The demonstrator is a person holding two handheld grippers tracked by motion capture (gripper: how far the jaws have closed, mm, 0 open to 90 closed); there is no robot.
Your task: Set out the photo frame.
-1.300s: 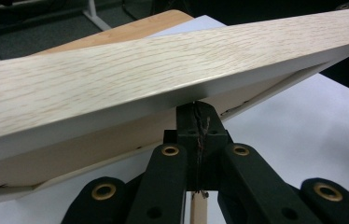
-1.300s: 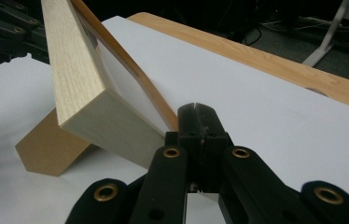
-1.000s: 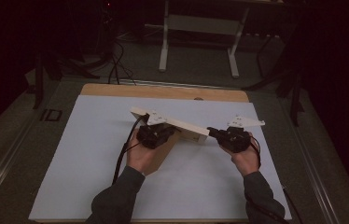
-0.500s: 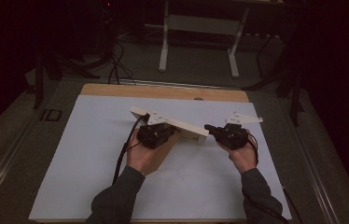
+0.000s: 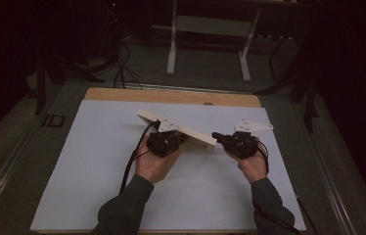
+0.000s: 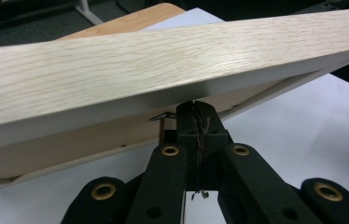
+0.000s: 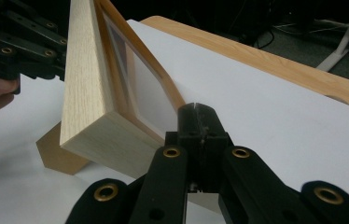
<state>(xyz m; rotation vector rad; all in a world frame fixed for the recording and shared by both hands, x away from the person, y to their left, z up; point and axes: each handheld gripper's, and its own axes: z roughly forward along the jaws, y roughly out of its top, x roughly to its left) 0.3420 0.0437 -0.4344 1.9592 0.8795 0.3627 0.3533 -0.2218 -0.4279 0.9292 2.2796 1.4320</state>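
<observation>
Frame [image 5: 178, 128] is standing tilted on the sheet [image 5: 83, 161], long axis running left-far to right-near. Left gripper [image 6: 194, 108], jaws clenched, is sitting behind its back; right gripper [image 7: 196, 112], also clenched, is touching the near end.

High view overhead; gripper views close on shared wooden frame [image 6: 163, 70].

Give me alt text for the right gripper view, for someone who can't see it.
A light wooden picture frame stands tilted on a white table surface, propped on its back stand. The right hand-held gripper, jaws shut, sits at the frame's front lower edge. At far left, the left hand-held gripper is behind the frame.
</observation>
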